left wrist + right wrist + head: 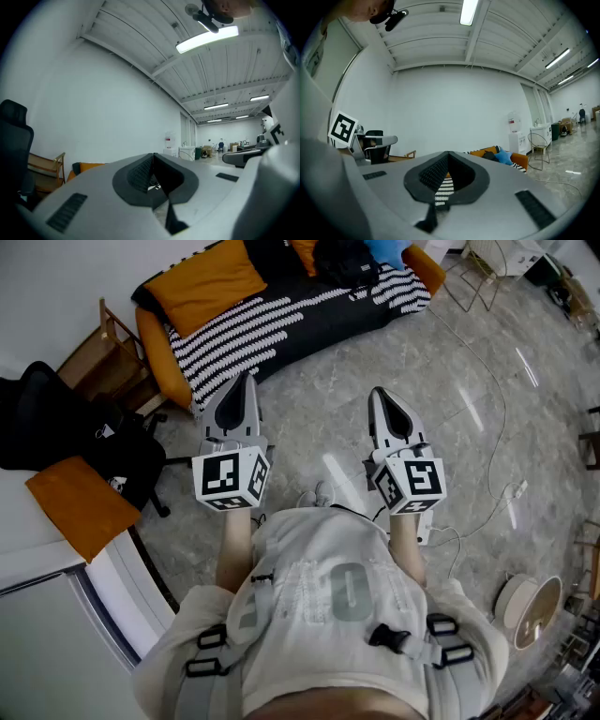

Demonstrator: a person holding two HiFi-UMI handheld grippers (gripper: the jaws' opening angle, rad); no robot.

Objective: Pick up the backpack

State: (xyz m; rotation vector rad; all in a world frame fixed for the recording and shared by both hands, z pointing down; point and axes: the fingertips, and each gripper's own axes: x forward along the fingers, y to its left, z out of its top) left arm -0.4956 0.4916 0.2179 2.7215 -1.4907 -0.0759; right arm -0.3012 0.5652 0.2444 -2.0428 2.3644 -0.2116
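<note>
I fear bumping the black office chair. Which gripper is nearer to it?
Left. The left gripper is apart from the black office chair, on its right; the right gripper is farther right, beyond the left one.

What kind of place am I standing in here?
Probably a large open office or lab hall with a lounge corner: a sofa with a striped cover, a black office chair, and long strip lights on a high panelled ceiling.
</note>
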